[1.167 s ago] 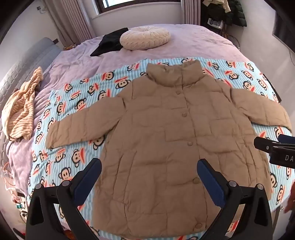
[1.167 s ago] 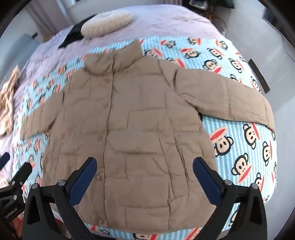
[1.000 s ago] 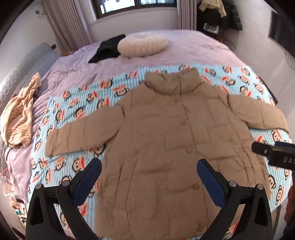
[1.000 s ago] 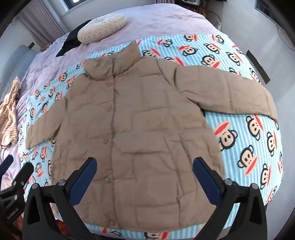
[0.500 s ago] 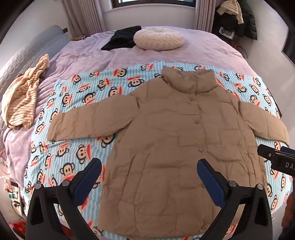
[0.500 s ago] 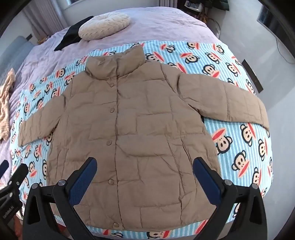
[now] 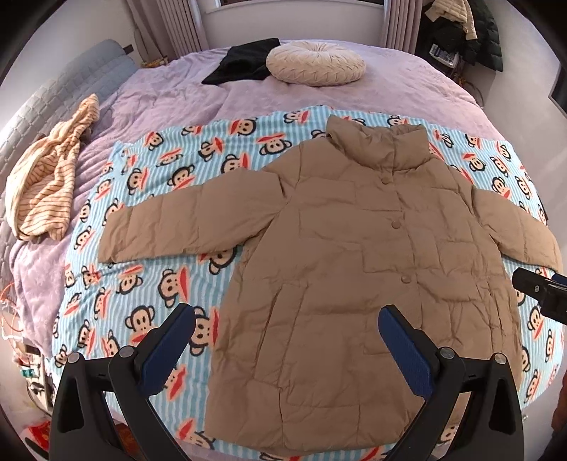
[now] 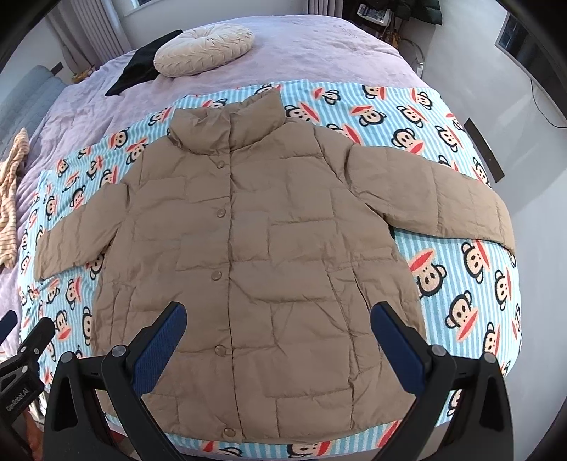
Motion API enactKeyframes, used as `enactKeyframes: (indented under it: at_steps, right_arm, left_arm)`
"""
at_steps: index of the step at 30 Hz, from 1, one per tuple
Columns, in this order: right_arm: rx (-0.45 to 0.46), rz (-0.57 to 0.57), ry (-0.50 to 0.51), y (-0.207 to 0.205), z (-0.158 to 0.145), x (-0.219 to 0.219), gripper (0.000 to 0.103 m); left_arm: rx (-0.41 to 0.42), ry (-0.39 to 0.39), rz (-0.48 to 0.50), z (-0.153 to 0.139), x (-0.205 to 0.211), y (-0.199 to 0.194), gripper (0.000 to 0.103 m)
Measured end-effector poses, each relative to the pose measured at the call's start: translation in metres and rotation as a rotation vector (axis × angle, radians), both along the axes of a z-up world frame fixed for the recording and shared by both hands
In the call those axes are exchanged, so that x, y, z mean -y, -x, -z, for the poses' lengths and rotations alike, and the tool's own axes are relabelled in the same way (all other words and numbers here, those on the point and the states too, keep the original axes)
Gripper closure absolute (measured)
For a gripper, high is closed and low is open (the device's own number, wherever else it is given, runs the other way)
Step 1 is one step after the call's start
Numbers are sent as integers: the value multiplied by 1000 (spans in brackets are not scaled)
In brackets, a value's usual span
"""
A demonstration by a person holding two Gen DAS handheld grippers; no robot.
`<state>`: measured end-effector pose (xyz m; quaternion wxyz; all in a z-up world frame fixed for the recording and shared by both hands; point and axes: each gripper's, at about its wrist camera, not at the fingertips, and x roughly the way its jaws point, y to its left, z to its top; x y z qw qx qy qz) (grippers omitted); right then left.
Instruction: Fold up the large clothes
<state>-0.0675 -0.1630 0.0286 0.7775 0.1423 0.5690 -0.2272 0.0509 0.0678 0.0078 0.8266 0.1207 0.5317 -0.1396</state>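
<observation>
a tan quilted puffer jacket point(image 7: 372, 255) with a stand-up collar and a row of snap buttons lies face up and buttoned, both sleeves spread out to the sides, on a light-blue striped blanket printed with cartoon monkey faces point(image 7: 149, 227). the blanket covers the near part of a round bed with a lilac bedspread point(image 7: 184, 95).

the left gripper point(image 7: 287, 319), black-framed with blue pads, hovers above the jacket's lower hem with its jaws spread wide and nothing between them; its left pad hangs over the blanket, its right pad over the jacket front. the right gripper point(image 8: 278, 312) hangs over the jacket's lower front, jaws equally wide and empty, both pads above the tan fabric.

farther back on the bedspread rest a round cream pleated cushion point(image 7: 315, 67) and, just beside it, a crumpled black garment point(image 7: 241, 60). a cream-and-tan striped garment point(image 7: 46, 173) lies bunched at the bed's left edge, next to a grey padded headboard point(image 7: 67, 88). curtains point(image 7: 166, 25) hang beside a window, and dark coats point(image 7: 471, 32) hang in the far right corner.
</observation>
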Motion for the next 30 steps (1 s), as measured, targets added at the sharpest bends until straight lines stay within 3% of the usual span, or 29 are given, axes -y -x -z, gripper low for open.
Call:
enactKeyframes:
  at_steps: [7, 30]
  right_arm:
    - [-13, 4, 8, -1, 2, 5, 0]
    - [-9, 22, 8, -2, -1, 10, 0]
  left_arm:
    - [1, -12, -27, 3, -9, -5, 0]
    - [6, -34, 13, -1, -4, -7, 0]
